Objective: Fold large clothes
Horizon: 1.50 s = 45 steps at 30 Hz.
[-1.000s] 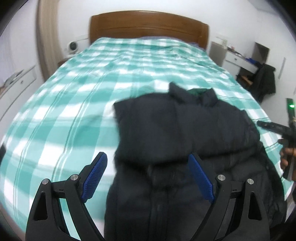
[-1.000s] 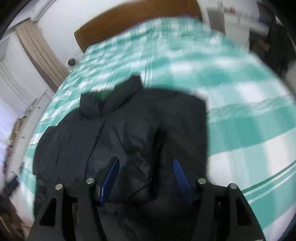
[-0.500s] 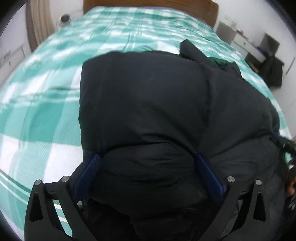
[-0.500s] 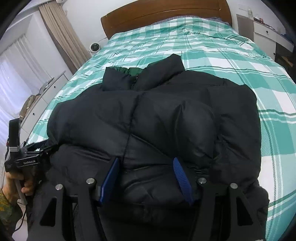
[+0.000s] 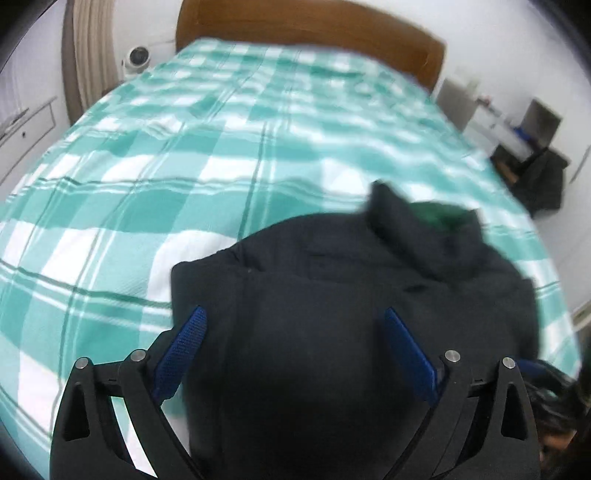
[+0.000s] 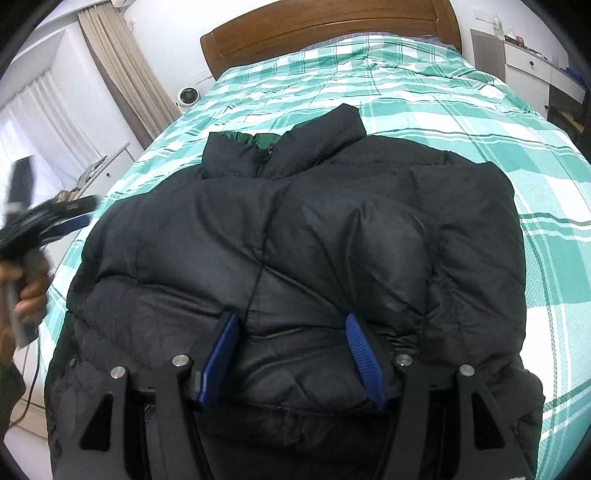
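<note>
A large black puffer jacket (image 6: pixel 295 251) with a green lining lies face up on the bed, collar toward the headboard, both sides folded in over the front. In the left wrist view the jacket (image 5: pixel 332 317) fills the lower middle. My left gripper (image 5: pixel 293 350) is open and empty, raised over the jacket's left side. It also shows at the left edge of the right wrist view (image 6: pixel 48 221), held in a hand. My right gripper (image 6: pixel 291 354) is open, its jaws either side of a bulge of the jacket near the hem.
The bed (image 6: pixel 443 92) has a teal and white checked cover and a wooden headboard (image 6: pixel 332 26). A white desk (image 6: pixel 532 66) and dark chair (image 5: pixel 543 177) stand to its right. Curtains (image 6: pixel 122 74) and a low white cabinet are on the left.
My left gripper has lifted up and back off the jacket, where it was pressed low half a second ago. My right gripper has stayed at the hem.
</note>
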Each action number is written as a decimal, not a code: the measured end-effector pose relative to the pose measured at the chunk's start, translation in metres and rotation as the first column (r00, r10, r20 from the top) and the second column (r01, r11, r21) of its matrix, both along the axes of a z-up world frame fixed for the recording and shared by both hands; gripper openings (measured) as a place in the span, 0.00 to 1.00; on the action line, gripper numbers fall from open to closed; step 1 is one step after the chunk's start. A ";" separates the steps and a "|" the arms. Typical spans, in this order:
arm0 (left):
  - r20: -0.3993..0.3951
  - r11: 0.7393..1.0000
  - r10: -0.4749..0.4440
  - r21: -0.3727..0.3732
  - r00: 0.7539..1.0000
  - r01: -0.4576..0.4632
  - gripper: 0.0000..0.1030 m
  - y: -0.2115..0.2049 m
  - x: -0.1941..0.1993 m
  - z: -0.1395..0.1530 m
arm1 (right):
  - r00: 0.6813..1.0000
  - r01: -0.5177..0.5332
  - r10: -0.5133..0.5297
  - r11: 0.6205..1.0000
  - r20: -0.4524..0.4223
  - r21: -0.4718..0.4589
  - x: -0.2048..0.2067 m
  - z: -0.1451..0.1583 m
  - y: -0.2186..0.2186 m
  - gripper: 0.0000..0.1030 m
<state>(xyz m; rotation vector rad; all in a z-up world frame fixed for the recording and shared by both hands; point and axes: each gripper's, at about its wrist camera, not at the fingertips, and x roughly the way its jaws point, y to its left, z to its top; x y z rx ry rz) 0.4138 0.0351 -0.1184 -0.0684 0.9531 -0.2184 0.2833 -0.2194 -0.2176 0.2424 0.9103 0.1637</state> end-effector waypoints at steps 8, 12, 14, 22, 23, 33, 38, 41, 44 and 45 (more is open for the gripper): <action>-0.098 0.995 0.012 0.097 0.995 -0.002 0.95 -0.001 0.003 -0.031 | 1.000 -0.008 0.008 1.000 -0.008 0.015 0.000 -0.003 -0.002 0.60; -0.027 0.994 -0.044 0.101 0.999 0.047 0.95 0.004 -0.045 -0.004 | 1.000 -0.005 0.006 1.000 -0.010 0.020 -0.001 -0.003 -0.002 0.60; -0.006 0.994 -0.061 0.094 0.998 0.062 0.95 0.009 -0.075 0.003 | 1.000 -0.003 0.003 1.000 -0.018 0.018 0.000 -0.002 -0.002 0.60; -0.067 0.993 -0.010 0.118 0.998 0.018 0.97 0.008 -0.089 -0.028 | 0.999 -0.012 0.010 0.998 -0.040 -0.060 0.005 -0.002 0.010 0.60; -0.057 0.993 0.001 0.119 0.998 0.005 0.96 0.008 -0.093 -0.020 | 0.999 -0.010 0.007 0.998 -0.046 -0.060 0.004 0.000 0.009 0.60; 0.127 0.968 0.014 0.248 0.992 -0.045 0.96 -0.008 -0.157 0.045 | 0.998 0.057 -0.056 0.995 0.024 -0.077 -0.056 0.038 0.004 0.62; 0.173 0.970 0.036 0.231 0.984 -0.076 0.97 -0.008 -0.188 0.068 | 0.996 0.065 -0.056 0.987 0.068 -0.145 -0.098 0.052 0.009 0.64; 0.190 0.969 0.027 0.235 0.981 -0.072 0.97 -0.013 -0.202 0.075 | 0.994 0.086 -0.069 0.976 0.090 -0.198 -0.118 0.060 0.011 0.64; 0.199 0.969 0.013 0.241 0.980 -0.062 0.98 -0.021 -0.211 0.076 | 0.990 0.131 -0.110 0.954 0.091 -0.270 -0.128 0.066 0.014 0.64; 0.197 0.968 0.012 0.243 0.980 -0.061 0.98 -0.022 -0.214 0.074 | 0.988 0.149 -0.127 0.943 0.092 -0.298 -0.132 0.068 0.015 0.64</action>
